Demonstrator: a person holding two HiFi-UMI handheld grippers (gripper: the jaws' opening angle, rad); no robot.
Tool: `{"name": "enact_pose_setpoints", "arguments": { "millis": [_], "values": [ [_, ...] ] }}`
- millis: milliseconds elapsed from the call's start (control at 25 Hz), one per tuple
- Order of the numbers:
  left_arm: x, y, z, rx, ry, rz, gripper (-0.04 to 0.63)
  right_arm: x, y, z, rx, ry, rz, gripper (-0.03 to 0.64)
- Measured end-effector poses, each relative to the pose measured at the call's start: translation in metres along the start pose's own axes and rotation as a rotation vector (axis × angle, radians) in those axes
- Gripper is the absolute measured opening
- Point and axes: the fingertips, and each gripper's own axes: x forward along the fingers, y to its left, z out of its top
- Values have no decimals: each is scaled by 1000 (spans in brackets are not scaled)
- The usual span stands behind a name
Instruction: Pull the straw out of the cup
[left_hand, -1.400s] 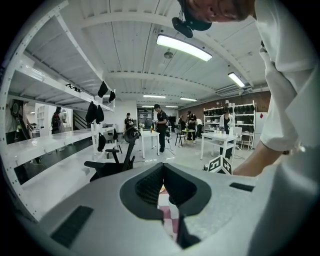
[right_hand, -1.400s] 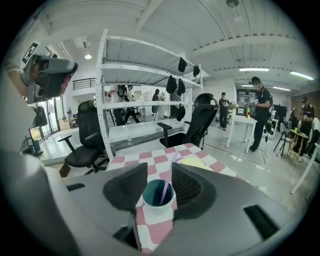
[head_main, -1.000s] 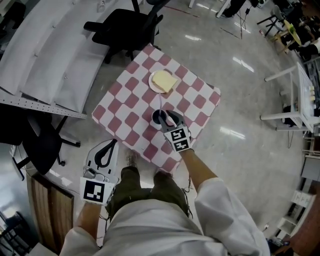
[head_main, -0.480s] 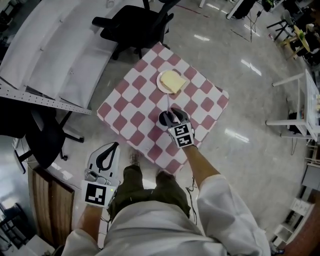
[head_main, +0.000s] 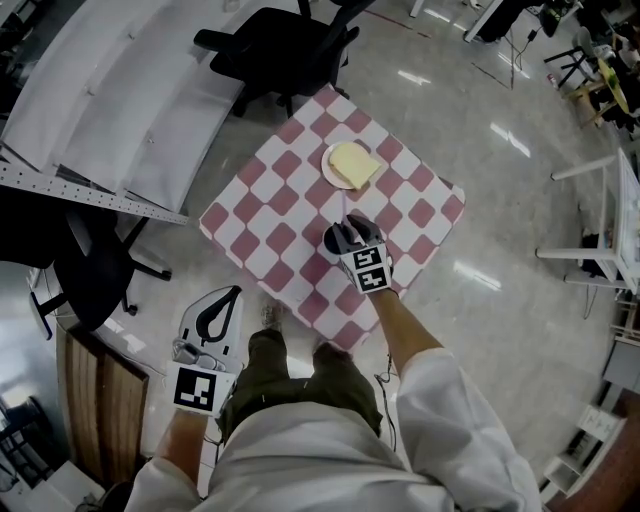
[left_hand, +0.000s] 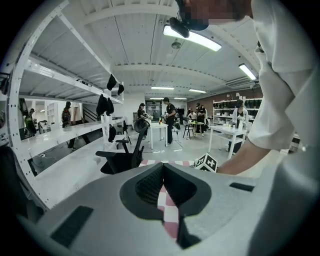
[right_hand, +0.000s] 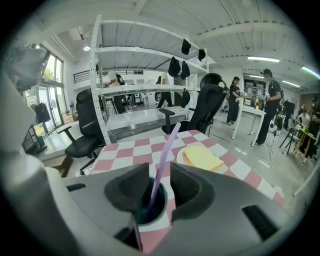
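A dark cup (head_main: 331, 240) stands on the red-and-white checked table (head_main: 262, 215), with a thin lilac straw (head_main: 345, 206) rising out of it. My right gripper (head_main: 349, 231) hangs over the cup's near side. In the right gripper view the straw (right_hand: 165, 150) leans up from the cup (right_hand: 151, 207) and passes between the two pads. My right gripper (right_hand: 160, 173) has its jaws closing, with a gap still showing on each side of the straw. My left gripper (head_main: 229, 292) is off the table's near-left edge, shut and empty (left_hand: 162, 165).
A white plate with a yellow slab (head_main: 352, 165) lies just beyond the cup, also seen in the right gripper view (right_hand: 202, 157). A black office chair (head_main: 283, 50) stands behind the table, another (head_main: 95, 275) at its left. Metal shelving (head_main: 90, 100) runs along the left.
My right gripper has sunk a little over the cup, around the straw. The left gripper has stayed where it was.
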Motion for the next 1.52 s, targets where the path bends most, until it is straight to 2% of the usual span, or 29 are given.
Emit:
{"name": "enact_pose_setpoints", "arguments": {
  "millis": [640, 1000, 1520],
  "values": [
    [1, 2, -5, -4, 14, 10, 5, 8, -2, -5, -6, 14, 3, 112],
    [3, 3, -7, -10, 23, 8, 5, 6, 2, -1, -12, 6, 8, 37],
    [2, 4, -8, -9, 15, 4, 5, 4, 4, 3, -12, -11, -1, 34]
  ]
}}
